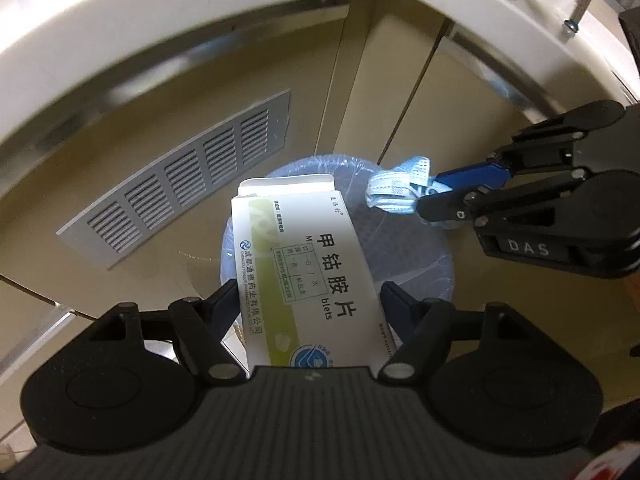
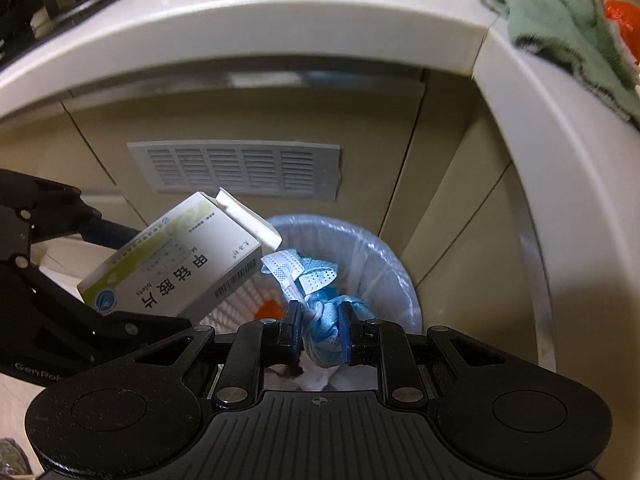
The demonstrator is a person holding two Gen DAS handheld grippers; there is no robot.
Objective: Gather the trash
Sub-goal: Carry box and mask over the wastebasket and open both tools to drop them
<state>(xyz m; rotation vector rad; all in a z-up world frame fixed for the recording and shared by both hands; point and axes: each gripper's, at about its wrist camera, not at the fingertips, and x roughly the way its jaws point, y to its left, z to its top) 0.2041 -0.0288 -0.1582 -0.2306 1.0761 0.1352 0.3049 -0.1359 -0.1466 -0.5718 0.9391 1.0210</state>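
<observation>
My left gripper [image 1: 308, 294] is shut on a white and green medicine box [image 1: 304, 264] with its top flap open, held above a round bin [image 1: 420, 256] lined with a clear bag. My right gripper [image 2: 319, 316] is shut on a crumpled blue face mask [image 2: 316, 280], also above the bin [image 2: 384, 264]. In the left wrist view the right gripper [image 1: 430, 194] comes in from the right with the mask [image 1: 396, 190] at its tips. In the right wrist view the box [image 2: 176, 268] and the left gripper are at the left. Something orange [image 2: 268, 310] lies inside the bin.
A white countertop edge [image 1: 160, 24] curves overhead, with beige cabinet doors [image 1: 400, 92] and a grey vent grille [image 2: 240, 168] behind the bin. A green cloth [image 2: 560, 20] lies on the counter at the right.
</observation>
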